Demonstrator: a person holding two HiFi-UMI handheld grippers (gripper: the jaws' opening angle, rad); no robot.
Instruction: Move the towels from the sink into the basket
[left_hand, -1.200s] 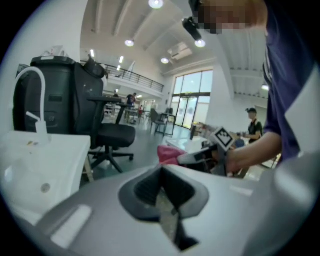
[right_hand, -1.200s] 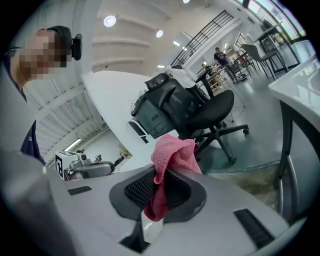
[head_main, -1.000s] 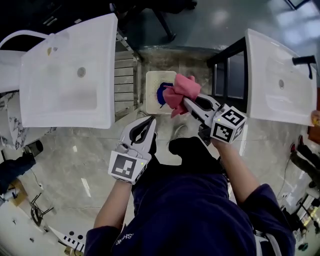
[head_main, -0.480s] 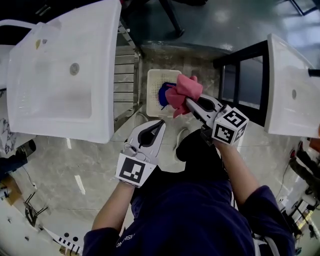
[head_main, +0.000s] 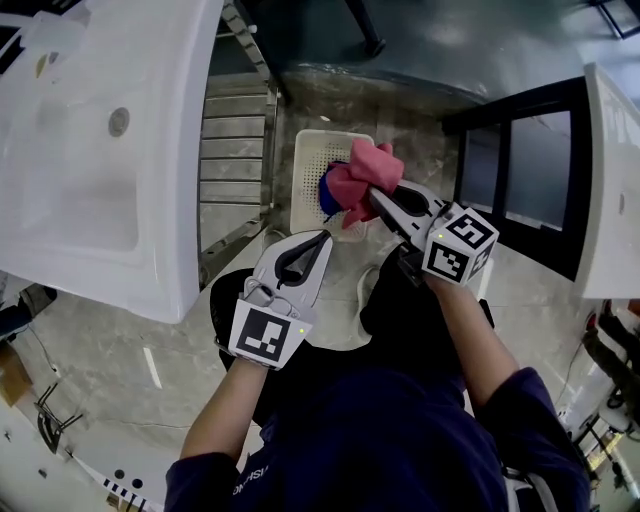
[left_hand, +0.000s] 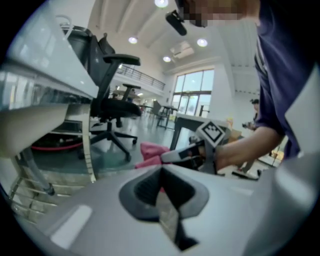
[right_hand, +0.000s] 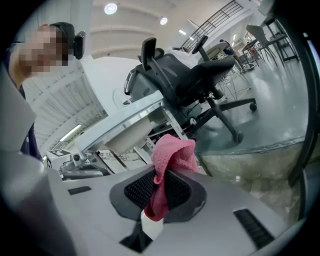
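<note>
Right gripper (head_main: 378, 200) lowered, towel (head_main: 365, 175) (pink) between fingers (right_hand: 135, 192)

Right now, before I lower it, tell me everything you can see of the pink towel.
The pink towel is a small terry-looking cloth, bunched and crumpled rather than folded. The right tongs are shut on its middle: a lump bulges beyond the tips and a tail hangs back between the pads. It is held in the air over the white perforated basket on the floor, where a blue cloth lies. Only the tongs clearly touch it; contact with the basket cannot be judged.
</note>
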